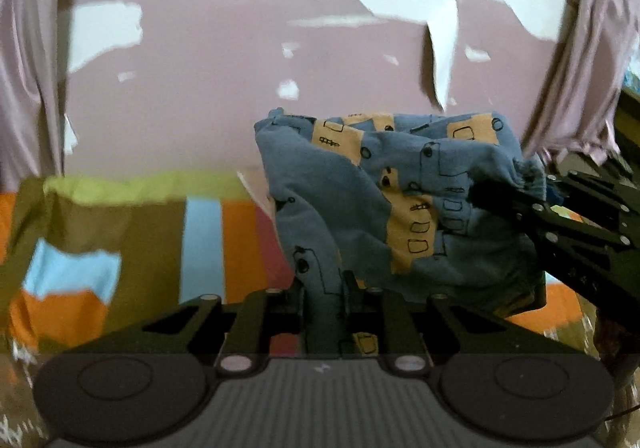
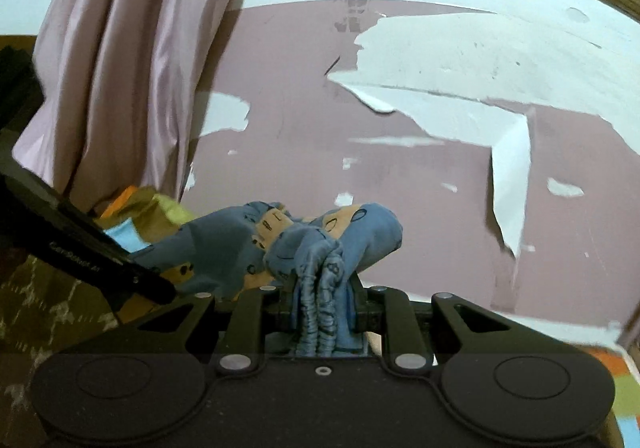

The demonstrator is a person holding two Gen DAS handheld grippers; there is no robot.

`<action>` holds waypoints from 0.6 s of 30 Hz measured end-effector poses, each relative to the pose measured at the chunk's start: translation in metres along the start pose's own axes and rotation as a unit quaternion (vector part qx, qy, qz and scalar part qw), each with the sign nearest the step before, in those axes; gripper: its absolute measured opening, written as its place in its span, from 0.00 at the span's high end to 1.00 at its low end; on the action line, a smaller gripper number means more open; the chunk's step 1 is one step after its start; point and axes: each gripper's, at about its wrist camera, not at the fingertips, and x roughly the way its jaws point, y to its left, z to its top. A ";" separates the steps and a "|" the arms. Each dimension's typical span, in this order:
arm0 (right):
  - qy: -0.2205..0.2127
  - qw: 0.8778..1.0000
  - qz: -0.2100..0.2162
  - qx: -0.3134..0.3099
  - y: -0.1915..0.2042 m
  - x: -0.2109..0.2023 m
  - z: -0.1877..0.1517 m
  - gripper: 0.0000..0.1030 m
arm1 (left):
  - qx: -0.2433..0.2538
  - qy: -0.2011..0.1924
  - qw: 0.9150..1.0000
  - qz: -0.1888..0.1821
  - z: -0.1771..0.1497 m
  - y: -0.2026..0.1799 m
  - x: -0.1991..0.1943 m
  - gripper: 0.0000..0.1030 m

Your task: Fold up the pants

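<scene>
2 grippers have the blue printed pants (image 1: 384, 200) lifted clear of the striped bedspread (image 1: 208, 232), in front of the peeling pink wall (image 1: 200, 88). At the lower centre of the left wrist view, the left gripper (image 1: 322, 300) is clenched on a narrow bunch of the blue cloth. In the right wrist view the right gripper (image 2: 320, 308) is clamped on the gathered, ruched waistband at lower centre, and the same tool shows as a dark linkage at the right edge of the left view.

As I judge it, the pants hang crumpled between the 2 holds, so the step in hand is to spread them flat. It would go best if the grippers drew apart until the cloth is taut, then lowered together onto the bedspread, with neither pinch loosened before the fabric rests.

A lilac curtain (image 2: 120, 68) hangs at the upper left of the right view, near the pants, and could catch a wide swing. The bedspread is rumpled at the left of the left view, which may hinder a flat lay.
</scene>
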 end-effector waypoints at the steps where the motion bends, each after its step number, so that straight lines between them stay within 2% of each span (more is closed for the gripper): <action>1: 0.004 1.000 0.004 0.001 -0.004 0.010 0.007 0.79 | 0.000 -0.007 1.000 0.005 0.005 0.002 0.002 0.82; 4: 0.030 0.999 0.022 -0.008 -0.013 0.039 0.031 0.79 | 0.011 -0.008 1.000 0.015 0.020 0.010 0.012 0.82; 6: 0.051 0.997 0.033 -0.039 -0.014 0.059 0.048 0.79 | 0.025 -0.008 0.999 0.022 0.033 0.013 0.017 0.82; 11: 0.094 0.992 0.036 -0.077 -0.013 0.109 0.072 0.79 | 0.042 -0.024 0.999 0.023 0.057 0.019 0.037 0.82; 15: 0.114 0.992 0.038 -0.046 -0.019 0.139 0.058 0.79 | 0.025 -0.023 0.999 0.026 0.051 0.034 0.065 0.82; 18: 0.136 0.990 0.039 -0.011 -0.028 0.160 0.029 0.79 | 0.004 0.004 1.000 0.023 0.039 0.048 0.093 0.82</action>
